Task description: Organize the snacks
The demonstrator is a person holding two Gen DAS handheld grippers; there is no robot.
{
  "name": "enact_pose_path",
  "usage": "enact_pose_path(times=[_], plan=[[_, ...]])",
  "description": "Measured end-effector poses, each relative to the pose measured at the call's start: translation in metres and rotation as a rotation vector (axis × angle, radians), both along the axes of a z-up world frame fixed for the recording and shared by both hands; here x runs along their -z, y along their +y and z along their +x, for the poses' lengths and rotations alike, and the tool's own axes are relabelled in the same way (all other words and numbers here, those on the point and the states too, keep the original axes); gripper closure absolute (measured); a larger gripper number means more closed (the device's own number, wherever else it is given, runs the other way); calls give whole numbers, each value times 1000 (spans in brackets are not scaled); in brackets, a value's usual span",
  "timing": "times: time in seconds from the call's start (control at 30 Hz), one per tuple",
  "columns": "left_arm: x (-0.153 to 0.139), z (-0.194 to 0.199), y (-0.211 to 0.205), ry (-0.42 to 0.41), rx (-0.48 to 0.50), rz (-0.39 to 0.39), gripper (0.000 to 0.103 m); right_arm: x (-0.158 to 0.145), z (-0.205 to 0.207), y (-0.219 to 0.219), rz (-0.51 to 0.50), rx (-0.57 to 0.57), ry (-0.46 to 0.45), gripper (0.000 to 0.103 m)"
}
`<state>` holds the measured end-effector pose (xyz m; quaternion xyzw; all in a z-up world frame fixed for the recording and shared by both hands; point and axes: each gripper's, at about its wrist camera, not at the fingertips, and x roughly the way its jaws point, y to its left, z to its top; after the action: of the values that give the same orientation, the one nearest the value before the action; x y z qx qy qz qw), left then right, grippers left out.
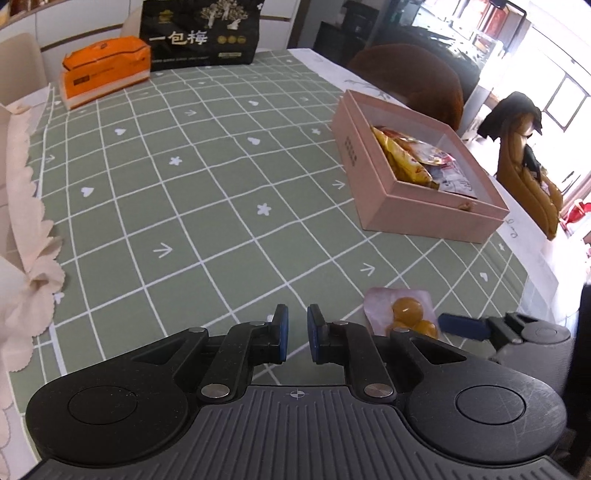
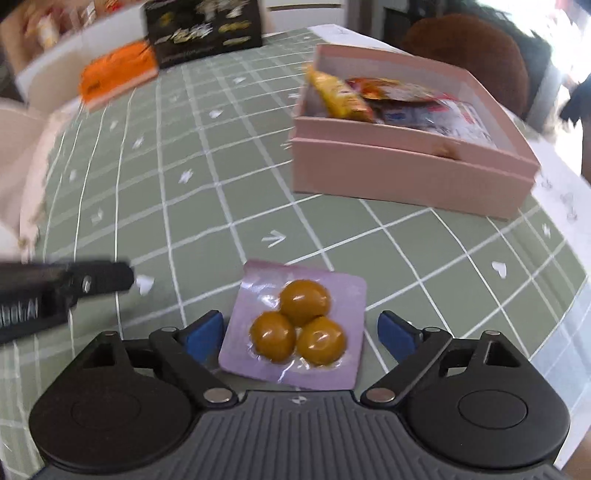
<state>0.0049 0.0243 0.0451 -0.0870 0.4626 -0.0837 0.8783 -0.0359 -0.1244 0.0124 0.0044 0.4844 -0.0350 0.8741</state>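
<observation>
A lilac packet (image 2: 295,325) holding three brown-yellow balls lies flat on the green checked tablecloth (image 2: 221,206). My right gripper (image 2: 299,321) is open, one blue pad on each side of the packet and neither touching it. The packet (image 1: 402,310) also shows in the left wrist view, with a right finger (image 1: 461,325) beside it. My left gripper (image 1: 297,314) is shut on nothing, just left of the packet, above bare cloth. Beyond it stands an open pink box (image 2: 406,177) with several snack packs (image 2: 343,98) inside.
An orange tissue pack (image 1: 107,70) and a black printed bag (image 1: 199,33) sit at the table's far end. A brown chair back (image 1: 417,81) stands behind the box. Pale pink scalloped cloth (image 1: 22,206) lies along the left edge. The table edge runs close on the right.
</observation>
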Motion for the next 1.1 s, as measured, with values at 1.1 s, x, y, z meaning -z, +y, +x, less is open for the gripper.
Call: enact_pose_path(times=[1.1], plan=[[31, -12, -25, -92, 113, 29, 89, -115, 29, -126, -7, 196, -289, 9]])
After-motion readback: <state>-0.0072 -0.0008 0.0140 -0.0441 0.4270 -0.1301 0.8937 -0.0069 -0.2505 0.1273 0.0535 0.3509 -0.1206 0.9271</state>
